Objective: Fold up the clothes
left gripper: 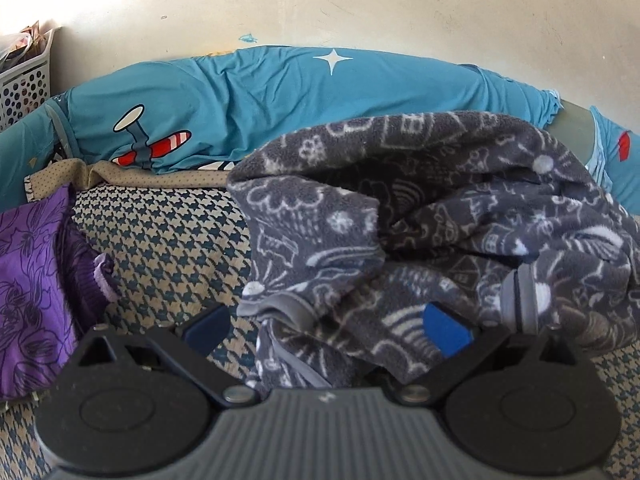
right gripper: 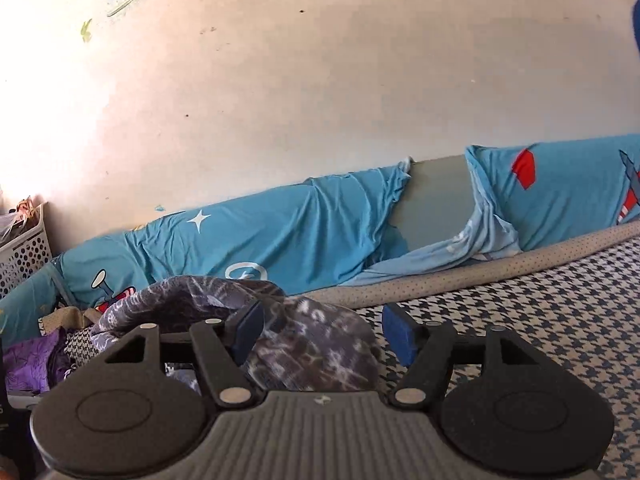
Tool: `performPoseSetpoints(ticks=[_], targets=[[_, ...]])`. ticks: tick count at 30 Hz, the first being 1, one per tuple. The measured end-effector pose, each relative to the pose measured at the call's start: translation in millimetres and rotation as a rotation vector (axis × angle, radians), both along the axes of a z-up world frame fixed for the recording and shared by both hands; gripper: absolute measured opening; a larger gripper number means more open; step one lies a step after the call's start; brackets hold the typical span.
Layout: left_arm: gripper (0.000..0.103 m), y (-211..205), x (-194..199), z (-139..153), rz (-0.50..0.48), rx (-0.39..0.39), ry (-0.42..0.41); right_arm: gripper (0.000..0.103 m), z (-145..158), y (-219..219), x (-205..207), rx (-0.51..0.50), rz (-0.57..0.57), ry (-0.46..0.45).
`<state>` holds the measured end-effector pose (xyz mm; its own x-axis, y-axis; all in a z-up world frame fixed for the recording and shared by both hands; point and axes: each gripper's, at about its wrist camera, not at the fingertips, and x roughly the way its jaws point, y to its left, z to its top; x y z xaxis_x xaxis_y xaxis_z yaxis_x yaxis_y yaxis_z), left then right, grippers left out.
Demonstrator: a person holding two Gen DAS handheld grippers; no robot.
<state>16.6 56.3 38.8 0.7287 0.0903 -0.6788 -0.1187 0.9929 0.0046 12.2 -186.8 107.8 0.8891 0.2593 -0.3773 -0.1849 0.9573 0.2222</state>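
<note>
Gathering step: both claws gape apart, left gripper [left gripper: 328, 330] and right gripper [right gripper: 320, 336] over the crumpled grey doodle-print fleece garment [left gripper: 420, 216]; next, pinch the grey-bound hem [left gripper: 280, 306] at seven o'clock

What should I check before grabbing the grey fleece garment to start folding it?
1. Left tool open: ok, fingers spread.
2. Right tool open: ok.
3. Grey fleece garment within reach: ok, bunched right at both tools.
4. Garment laid flat: not ok, crumpled in a heap.
5. Hem findable: ok, grey trim shows in the left view.
6. Space to spread: ok on the houndstooth cover; purple clothes lie on the other side.
</note>
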Motion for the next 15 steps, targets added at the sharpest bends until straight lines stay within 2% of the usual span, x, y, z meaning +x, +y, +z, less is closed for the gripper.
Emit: performPoseSetpoints(ticks=[2, 8, 11, 13, 15], targets=[[0.103, 0, 1, -2, -0.003, 0.010, 0.015, 0.070, -4, 9, 9, 0.000, 0.029, 0.000], [0.103, 7, 4, -8, 0.001, -0.030, 0.082, 0.080, -20, 30, 33, 0.002, 0.094, 0.004], [0.103, 4, 3, -11, -0.006, -0.017, 0.092, 0.081, -34, 44, 39, -0.037, 0.146, 0.011], [0.103, 2, 3, -12, -0.012, -0.001, 0.096, 0.081, -43, 53, 37, -0.078, 0.174, 0.023], [0.103, 1, 3, -12, -0.015, 0.006, 0.096, 0.071, -54, 62, 35, -0.126, 0.199, 0.035]])
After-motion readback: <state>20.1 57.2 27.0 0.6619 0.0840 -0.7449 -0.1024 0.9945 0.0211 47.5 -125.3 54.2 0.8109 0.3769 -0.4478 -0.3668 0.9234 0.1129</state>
